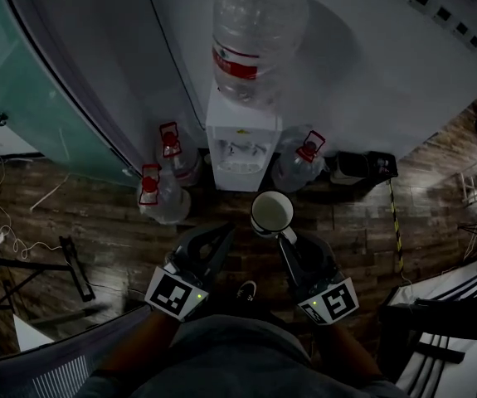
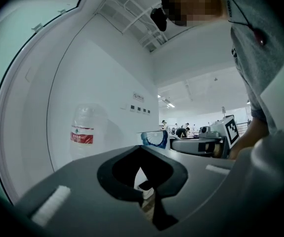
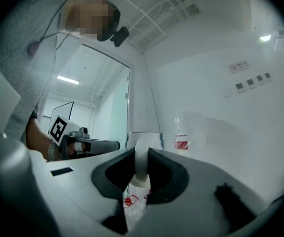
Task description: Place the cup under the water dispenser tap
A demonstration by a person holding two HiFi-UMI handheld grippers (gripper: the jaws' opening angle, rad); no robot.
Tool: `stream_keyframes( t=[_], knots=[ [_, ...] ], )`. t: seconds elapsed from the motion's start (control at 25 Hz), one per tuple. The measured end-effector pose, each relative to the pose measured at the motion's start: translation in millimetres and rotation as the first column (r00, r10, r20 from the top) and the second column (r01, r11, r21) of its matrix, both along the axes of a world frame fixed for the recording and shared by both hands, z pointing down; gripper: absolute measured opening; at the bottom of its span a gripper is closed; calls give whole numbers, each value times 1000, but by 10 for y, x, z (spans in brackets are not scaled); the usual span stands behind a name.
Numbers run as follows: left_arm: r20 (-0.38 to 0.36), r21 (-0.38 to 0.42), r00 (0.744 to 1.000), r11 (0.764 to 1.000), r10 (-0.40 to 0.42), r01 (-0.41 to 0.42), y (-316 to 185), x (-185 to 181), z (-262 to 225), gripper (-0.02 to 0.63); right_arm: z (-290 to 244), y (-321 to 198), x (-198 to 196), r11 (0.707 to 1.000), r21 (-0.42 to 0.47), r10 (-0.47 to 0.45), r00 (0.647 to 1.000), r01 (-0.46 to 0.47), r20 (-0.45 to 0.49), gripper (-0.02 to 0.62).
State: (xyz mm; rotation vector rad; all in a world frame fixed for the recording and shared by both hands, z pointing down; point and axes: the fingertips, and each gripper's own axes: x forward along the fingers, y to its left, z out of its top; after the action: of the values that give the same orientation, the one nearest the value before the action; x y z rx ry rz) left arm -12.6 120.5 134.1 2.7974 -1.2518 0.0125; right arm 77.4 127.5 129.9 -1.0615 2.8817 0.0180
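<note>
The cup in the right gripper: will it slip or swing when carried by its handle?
The cup looks rigid and glossy, perhaps enamel or ceramic, so it is probably stiff but could chip. The right gripper pinches only its thin handle, so the body, ahead of the jaws, might pivot. It looks empty, so likely light.

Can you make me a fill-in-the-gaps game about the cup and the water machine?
The right gripper holds the white cup by its ___.
The big bottle on top of the water dispenser has a ___ label.
Beside the dispenser, ___ spare bottles stand on the floor.
The left gripper holds ___.
Missing words: handle, red, three, nothing.
</note>
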Motion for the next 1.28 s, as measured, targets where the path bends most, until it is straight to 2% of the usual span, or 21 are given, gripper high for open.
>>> stream_keyframes(
  t=[0.32,0.56,0.76,0.96,1.08,1.28],
  knots=[
    [-3,-10,999,999,40,-40,-663,-25,209,8,180,-586,-116,999,-9,37,999,-36,10,60],
    [-3,-9,993,993,116,-116,-1309,-176,470,6,329,-1169,-334,994,-13,105,994,-105,-28,60],
    [-24,-23,986,985,168,-168,-1877,-269,815,6,606,-1677,-409,983,-16,185,983,-185,-16,60],
    [-46,-11,985,986,165,-165,-2280,-297,1231,6,1020,-2031,-399,970,-11,242,970,-242,16,60],
    [-21,-28,988,988,152,-153,-2443,-287,1629,6,1459,-2193,-377,969,-6,247,969,-247,20,60],
    [-25,-18,997,997,73,-74,-2767,-214,2290,6,2296,-2423,-207,973,-22,231,972,-230,39,60]
  ],
)
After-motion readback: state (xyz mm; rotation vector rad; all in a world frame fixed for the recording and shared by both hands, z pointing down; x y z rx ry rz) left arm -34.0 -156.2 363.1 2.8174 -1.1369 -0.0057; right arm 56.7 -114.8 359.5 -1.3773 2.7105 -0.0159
